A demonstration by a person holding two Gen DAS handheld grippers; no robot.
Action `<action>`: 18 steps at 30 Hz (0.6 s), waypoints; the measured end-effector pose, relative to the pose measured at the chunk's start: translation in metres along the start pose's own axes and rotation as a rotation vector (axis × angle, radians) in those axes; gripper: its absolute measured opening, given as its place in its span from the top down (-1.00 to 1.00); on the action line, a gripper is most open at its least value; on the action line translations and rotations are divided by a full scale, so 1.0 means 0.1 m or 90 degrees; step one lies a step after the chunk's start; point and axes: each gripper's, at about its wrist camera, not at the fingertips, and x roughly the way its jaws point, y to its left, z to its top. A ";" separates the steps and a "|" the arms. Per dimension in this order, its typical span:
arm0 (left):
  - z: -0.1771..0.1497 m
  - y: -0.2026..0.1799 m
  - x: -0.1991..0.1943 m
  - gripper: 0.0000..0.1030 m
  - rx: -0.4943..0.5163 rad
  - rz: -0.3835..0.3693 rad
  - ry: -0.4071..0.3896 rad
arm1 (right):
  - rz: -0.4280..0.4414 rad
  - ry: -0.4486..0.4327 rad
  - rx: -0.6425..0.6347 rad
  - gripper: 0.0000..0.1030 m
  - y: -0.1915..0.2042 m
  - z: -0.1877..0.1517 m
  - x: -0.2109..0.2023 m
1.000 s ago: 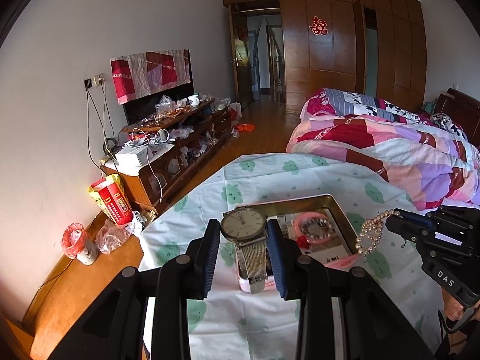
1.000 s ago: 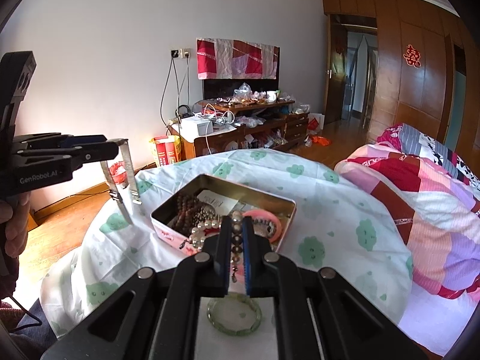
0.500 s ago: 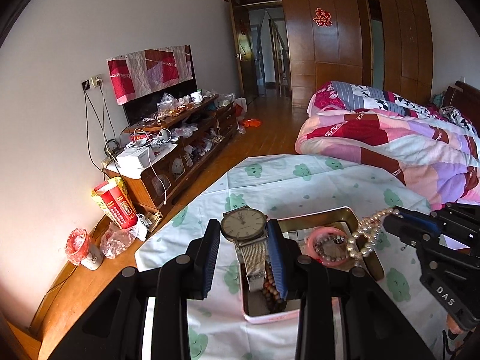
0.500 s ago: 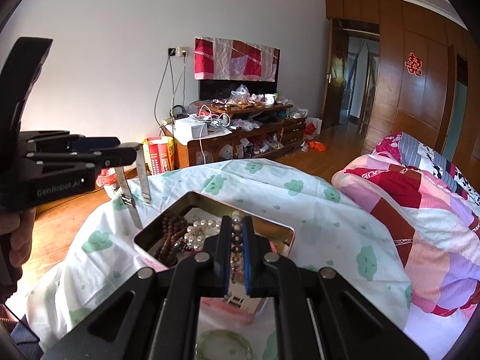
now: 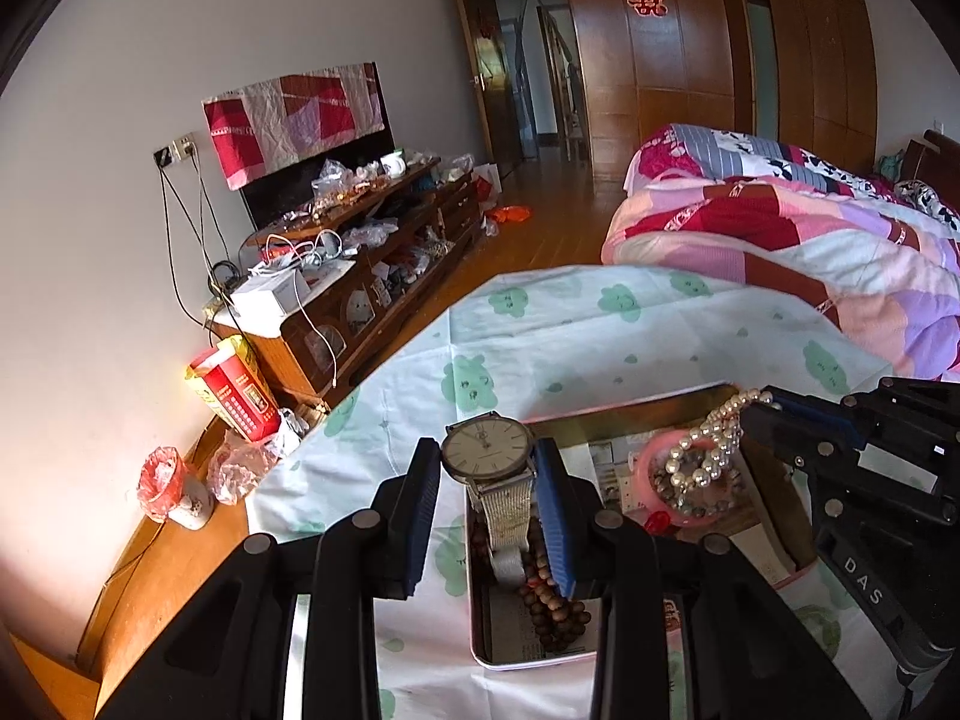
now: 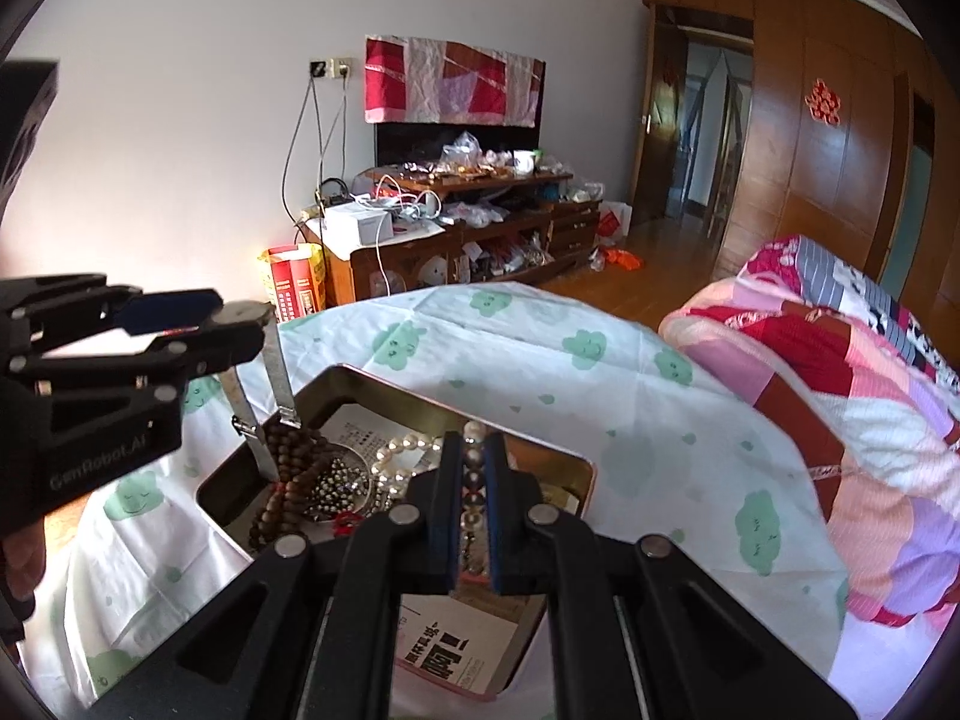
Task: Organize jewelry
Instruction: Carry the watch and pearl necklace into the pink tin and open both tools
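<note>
My left gripper [image 5: 486,457] is shut on a silver wristwatch [image 5: 487,452]. Its mesh strap [image 5: 509,510] hangs down into an open metal tin [image 5: 474,612] on the cloth-covered table. From the right wrist view, the left gripper [image 6: 243,324] holds the strap [image 6: 282,387] over the tin's left end [image 6: 336,375]. My right gripper [image 6: 474,447] is shut on a pearl string [image 6: 402,450]. The pearls [image 5: 714,444] dangle from the right gripper [image 5: 757,413] above a pink bangle [image 5: 645,468]. Brown wooden beads [image 5: 552,600] lie in the tin.
The table wears a white cloth with green clouds [image 5: 570,324]. A bed with a patchwork quilt [image 5: 810,240] stands to the right, and a cluttered wooden cabinet [image 5: 360,276] lines the left wall. A printed card [image 6: 456,648] lies in the tin. A hand [image 6: 18,552] grips the left tool.
Both grippers have moved forward and down over the tin, which now lies right under them. The watch strap now dips into the tin. The green bangle has left the right wrist view.
</note>
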 end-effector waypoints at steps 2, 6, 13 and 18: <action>-0.03 0.00 0.04 0.37 0.001 0.000 0.007 | 0.001 0.007 0.005 0.84 0.00 -0.03 0.04; -0.07 -0.01 0.10 0.36 0.002 0.000 0.017 | -0.001 0.017 0.003 0.84 0.01 -0.07 0.08; -0.09 -0.02 0.19 0.36 0.004 -0.003 0.031 | -0.002 0.033 0.017 0.84 -0.02 -0.11 0.15; -0.12 -0.02 0.21 0.35 0.003 -0.003 0.035 | 0.006 0.042 0.020 0.83 -0.02 -0.13 0.19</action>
